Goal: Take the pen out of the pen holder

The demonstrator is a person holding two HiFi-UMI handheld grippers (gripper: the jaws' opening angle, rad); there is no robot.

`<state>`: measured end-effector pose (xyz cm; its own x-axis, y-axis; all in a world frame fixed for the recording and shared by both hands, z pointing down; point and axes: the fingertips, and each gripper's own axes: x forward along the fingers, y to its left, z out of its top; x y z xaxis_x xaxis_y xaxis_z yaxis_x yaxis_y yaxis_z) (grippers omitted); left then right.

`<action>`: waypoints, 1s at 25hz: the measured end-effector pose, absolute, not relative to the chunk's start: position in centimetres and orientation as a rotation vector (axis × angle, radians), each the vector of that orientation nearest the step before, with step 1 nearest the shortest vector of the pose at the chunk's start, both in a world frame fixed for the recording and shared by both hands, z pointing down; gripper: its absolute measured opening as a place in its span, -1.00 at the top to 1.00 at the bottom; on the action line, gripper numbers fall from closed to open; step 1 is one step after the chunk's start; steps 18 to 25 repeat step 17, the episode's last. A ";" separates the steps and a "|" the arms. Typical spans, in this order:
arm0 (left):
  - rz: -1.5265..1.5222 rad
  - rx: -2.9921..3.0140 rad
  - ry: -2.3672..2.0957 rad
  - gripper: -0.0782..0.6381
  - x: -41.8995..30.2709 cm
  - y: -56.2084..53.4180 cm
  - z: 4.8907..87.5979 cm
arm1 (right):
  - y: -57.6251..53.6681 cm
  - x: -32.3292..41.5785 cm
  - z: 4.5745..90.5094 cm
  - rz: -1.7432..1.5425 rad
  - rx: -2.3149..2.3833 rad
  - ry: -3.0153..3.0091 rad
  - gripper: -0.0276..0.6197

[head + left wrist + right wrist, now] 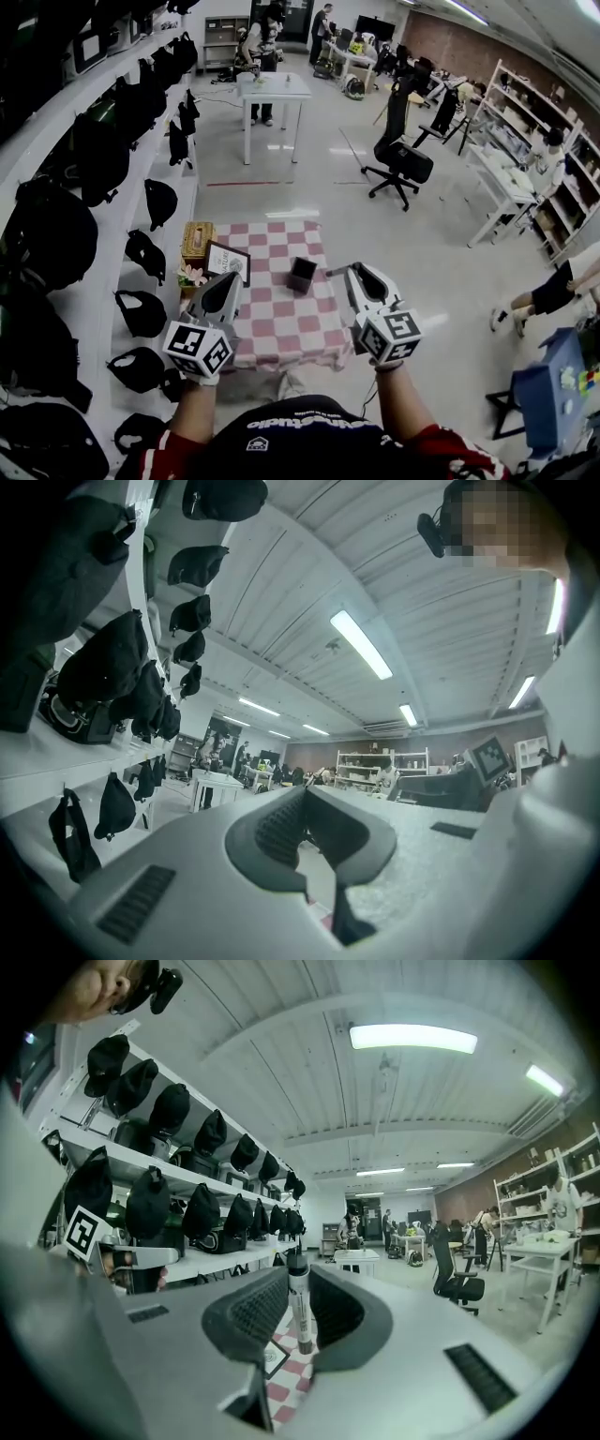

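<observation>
A black square pen holder (302, 274) stands on the red-and-white checked tablecloth (281, 323). My right gripper (349, 272) hovers just right of the holder and is shut on a pen (336, 272) whose dark end pokes out to the left. In the right gripper view the pen (299, 1307) stands upright between the pads, white barrel with a dark cap, above the cloth. My left gripper (236, 275) hangs over the table's left side, apart from the holder. In its own view the left gripper (305, 794) has its tips together with nothing between them.
A framed picture (228, 261), a woven tissue box (197, 241) and small flowers (192, 275) sit at the table's left edge. White shelves with black caps (141, 253) run along the left. A white table (272, 89) and an office chair (398, 155) stand farther off.
</observation>
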<state>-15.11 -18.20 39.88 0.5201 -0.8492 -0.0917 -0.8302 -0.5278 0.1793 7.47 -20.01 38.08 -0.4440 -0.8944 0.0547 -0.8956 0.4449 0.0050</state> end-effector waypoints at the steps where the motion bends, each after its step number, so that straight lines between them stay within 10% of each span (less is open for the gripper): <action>1: -0.253 2.640 -1.466 0.77 -15.2 -18.2 39.8 | -20.0 7.4 38.1 0.038 1.627 -2.629 0.69; 25: -0.264 2.652 -1.452 0.76 -14.4 -18.2 38.9 | -20.2 7.7 37.0 0.007 1.619 -2.641 0.69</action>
